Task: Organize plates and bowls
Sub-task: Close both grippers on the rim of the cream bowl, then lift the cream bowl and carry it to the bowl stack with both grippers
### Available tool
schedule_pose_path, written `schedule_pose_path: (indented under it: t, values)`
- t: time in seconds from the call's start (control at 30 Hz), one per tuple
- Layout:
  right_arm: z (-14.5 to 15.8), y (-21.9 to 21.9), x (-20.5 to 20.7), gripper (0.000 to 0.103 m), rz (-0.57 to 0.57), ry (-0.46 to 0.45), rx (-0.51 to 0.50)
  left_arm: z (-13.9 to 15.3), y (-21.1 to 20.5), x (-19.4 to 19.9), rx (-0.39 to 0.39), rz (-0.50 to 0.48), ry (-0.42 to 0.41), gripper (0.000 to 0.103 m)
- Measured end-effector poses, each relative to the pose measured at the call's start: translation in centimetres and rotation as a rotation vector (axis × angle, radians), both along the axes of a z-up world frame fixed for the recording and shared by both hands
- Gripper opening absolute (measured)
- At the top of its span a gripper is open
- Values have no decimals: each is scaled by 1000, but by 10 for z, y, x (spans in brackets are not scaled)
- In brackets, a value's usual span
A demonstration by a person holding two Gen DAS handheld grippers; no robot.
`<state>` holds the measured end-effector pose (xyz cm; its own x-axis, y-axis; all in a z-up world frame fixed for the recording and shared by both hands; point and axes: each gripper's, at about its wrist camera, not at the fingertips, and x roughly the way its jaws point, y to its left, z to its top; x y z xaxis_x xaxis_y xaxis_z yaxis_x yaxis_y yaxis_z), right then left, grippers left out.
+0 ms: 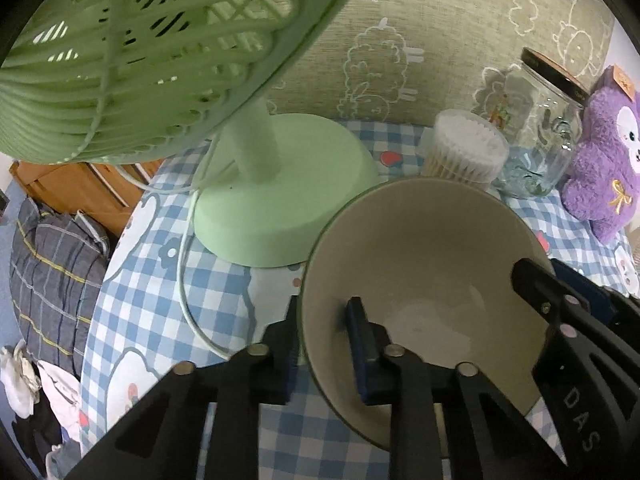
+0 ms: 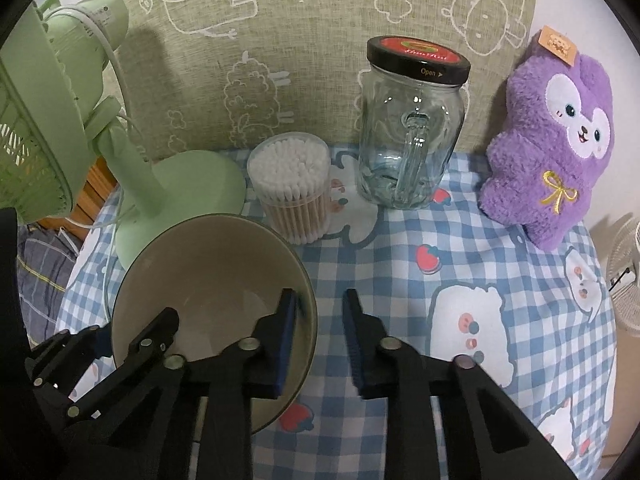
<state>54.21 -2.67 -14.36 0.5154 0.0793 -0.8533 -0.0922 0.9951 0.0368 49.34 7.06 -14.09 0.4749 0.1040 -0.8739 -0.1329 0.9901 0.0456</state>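
While both tools straddle opposite sides of the rim, the bowl (image 1: pixel 420 280) sits on the checked cloth of the counter (image 2: pixel 400 264), just in front of the fan (image 1: pixel 248 208). The left hand-held gripper (image 1: pixel 324 344) has 1 finger inside and 1 outside the wall, closed on it; the right hand-held gripper (image 2: pixel 320 340) pinches the far side the same way. Behind stand a tub of cotton swabs (image 2: pixel 292 184), a glass jar (image 2: pixel 412 132) and a purple plush toy (image 2: pixel 552 148). I'd worry about the smooth, sloped wall slipping from 2 thin pinches, or a lift swinging it into the fan's base or cord (image 1: pixel 188 292).
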Motion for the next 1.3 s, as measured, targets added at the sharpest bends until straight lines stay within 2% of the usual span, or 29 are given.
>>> schedule_pose_path:
  t: [0.1,0.43,0.73,1.3]
  values:
    - [-1,1,1,13,11,10,21,0,-2,2,2,-3,1,14]
    - [5,0,-4,13,6,17,23,11,-5,-6,10,-7,-13,12]
    - [27,-3,-20,13,-5,-16,5,37,-15,-21,36,-45,-40,11]
    - [96,-12,-71,13,-1,-49,-3,99,-28,-76,42,-40,-91,11]
